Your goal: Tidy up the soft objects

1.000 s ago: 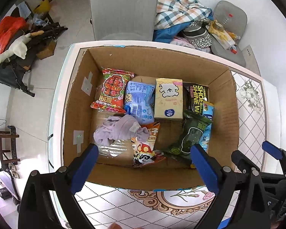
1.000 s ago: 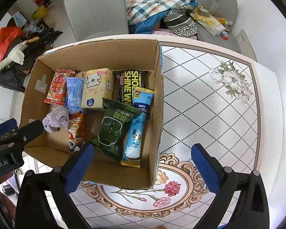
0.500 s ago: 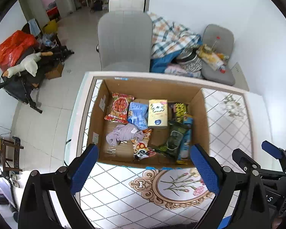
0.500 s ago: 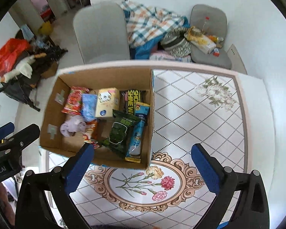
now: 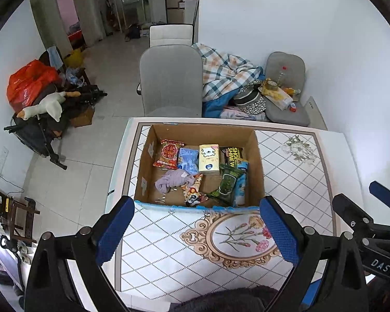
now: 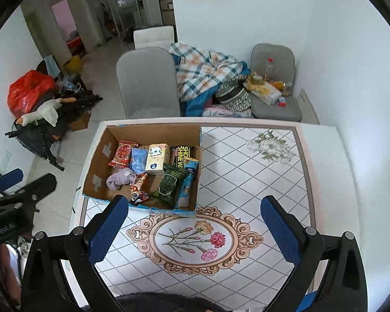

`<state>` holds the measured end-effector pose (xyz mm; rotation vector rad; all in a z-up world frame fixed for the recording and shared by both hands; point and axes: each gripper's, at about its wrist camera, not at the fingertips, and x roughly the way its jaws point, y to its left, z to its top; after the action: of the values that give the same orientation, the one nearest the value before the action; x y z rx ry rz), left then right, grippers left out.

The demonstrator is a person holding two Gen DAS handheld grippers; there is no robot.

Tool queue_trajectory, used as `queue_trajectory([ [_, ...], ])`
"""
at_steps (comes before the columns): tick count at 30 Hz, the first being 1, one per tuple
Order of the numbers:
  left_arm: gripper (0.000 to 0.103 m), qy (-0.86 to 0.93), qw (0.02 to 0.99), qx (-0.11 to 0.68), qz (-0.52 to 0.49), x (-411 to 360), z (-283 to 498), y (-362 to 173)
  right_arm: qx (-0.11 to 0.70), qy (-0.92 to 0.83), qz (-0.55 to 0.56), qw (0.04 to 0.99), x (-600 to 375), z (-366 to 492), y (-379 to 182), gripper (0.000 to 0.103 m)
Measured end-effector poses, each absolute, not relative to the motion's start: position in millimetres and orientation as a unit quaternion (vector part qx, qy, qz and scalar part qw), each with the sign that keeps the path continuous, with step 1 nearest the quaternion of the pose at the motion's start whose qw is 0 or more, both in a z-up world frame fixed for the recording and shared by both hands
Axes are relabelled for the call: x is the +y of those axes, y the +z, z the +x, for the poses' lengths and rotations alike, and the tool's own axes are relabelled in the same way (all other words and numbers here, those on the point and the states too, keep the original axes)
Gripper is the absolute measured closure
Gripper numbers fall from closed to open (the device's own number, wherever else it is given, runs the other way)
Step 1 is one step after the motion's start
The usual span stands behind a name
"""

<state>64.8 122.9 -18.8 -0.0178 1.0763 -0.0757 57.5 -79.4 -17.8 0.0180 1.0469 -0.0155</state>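
An open cardboard box (image 5: 258, 171) (image 6: 96, 163) stands on the tiled table's left half. Inside lie several soft packs: a red snack bag (image 5: 167, 154), a blue pack (image 5: 187, 159), a cream tissue pack (image 5: 208, 158) (image 6: 157, 158), a dark green pouch (image 5: 227, 186) (image 6: 170, 183) and a crumpled lilac cloth (image 5: 173, 180) (image 6: 119, 179). My left gripper (image 5: 196, 231) is open and empty, high above the table's near side, well back from the box. My right gripper (image 6: 195, 230) is open too, over the flower medallion (image 6: 195, 239).
A grey chair (image 5: 170, 85) stands behind the table (image 6: 273, 171). A plaid blanket (image 5: 226, 74) and a cluttered grey seat (image 5: 286, 91) sit against the far wall. A red bag (image 5: 30, 83) and a plush goose (image 5: 45, 106) rest on the floor at left.
Both grippers have pulled up and back from the box, which now looks much smaller. Far more of the room shows. The box's contents have not moved, and both grippers stay open.
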Motion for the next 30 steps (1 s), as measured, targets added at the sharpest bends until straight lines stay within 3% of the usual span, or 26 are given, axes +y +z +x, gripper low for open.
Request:
queue_trajectory([
  [10, 0.004, -0.014, 0.87, 0.492, -0.015, 132.1, 40.6, 0.9, 0.475, -0.012, -0.007, 0.88, -76.3, 33.2, 16.8, 0.0],
  [30, 0.004, -0.002, 0.876, 0.482, -0.02, 140.3, 34.9, 8.5, 0.466, -0.009, -0.004, 0.885, -70.3, 31.3, 27.1, 0.0],
])
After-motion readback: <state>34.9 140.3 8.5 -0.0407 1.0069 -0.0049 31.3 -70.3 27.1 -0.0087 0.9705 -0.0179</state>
